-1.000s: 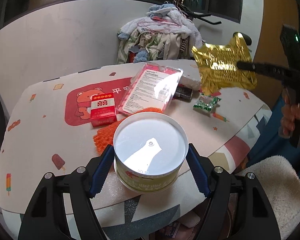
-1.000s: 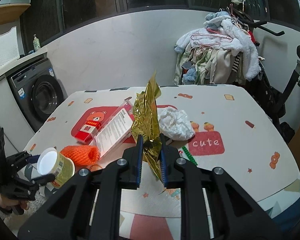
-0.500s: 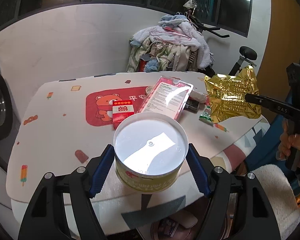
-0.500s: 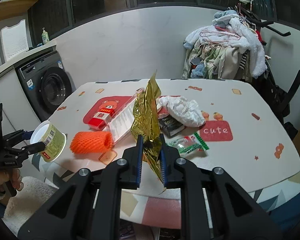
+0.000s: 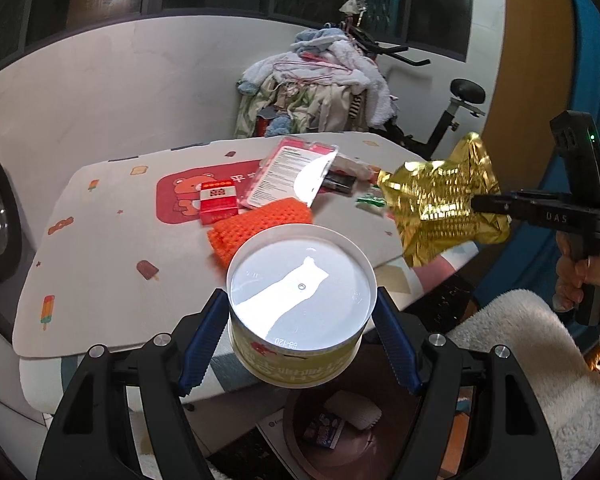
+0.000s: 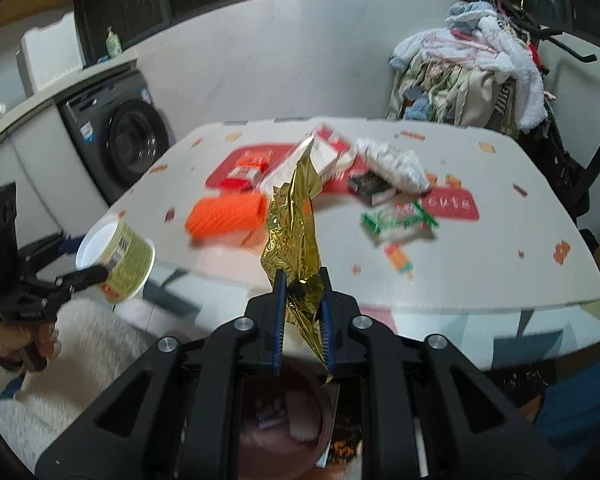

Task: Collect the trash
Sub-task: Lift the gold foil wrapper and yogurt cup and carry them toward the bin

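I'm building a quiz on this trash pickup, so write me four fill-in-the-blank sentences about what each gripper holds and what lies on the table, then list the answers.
1. The left gripper is shut on a round tub with a ____ lid.
2. The right gripper pinches a crumpled foil wrapper of ____ colour.
3. The netted foam sleeve on the table is ____.
4. Below both grippers stands a ____ bin holding trash.

Answers: white; gold; orange; pink

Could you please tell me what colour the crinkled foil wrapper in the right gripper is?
Shiny gold; the crinkled foil wrapper shows best in the left wrist view.
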The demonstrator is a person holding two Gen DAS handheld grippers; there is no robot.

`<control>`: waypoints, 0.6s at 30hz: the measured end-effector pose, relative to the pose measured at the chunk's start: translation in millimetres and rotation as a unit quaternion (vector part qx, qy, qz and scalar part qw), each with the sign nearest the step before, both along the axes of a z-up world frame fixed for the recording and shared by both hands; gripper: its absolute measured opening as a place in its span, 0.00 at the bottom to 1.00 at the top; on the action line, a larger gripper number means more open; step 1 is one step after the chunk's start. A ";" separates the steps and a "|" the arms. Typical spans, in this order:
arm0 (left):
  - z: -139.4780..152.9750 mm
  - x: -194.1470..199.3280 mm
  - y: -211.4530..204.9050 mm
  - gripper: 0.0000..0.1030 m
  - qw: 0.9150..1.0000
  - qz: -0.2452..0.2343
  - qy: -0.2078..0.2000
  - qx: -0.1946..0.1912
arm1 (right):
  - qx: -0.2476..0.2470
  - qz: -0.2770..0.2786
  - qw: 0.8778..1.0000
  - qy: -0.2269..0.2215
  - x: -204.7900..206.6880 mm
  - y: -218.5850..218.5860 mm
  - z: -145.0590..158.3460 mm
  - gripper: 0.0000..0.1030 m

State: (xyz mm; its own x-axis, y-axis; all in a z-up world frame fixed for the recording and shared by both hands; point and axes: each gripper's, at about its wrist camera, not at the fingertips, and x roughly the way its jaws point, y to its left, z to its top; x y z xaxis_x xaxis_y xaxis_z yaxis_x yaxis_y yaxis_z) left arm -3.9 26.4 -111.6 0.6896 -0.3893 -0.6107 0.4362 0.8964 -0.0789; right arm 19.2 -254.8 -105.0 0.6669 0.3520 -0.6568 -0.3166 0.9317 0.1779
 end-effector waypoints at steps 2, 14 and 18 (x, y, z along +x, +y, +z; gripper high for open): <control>-1.8 -7.1 -2.1 0.69 1.000 -0.005 -0.001 -0.002 | 0.006 0.004 1.000 0.018 -10.3 -1.7 -4.6 0.18; -27.9 -22.0 -10.7 0.69 0.999 -0.021 0.024 -0.019 | -0.052 0.109 0.980 0.156 -39.8 35.4 -69.5 0.18; -34.4 -22.0 -12.1 0.69 0.999 -0.023 0.027 -0.015 | -0.073 0.120 0.970 0.200 -32.3 52.6 -97.8 0.18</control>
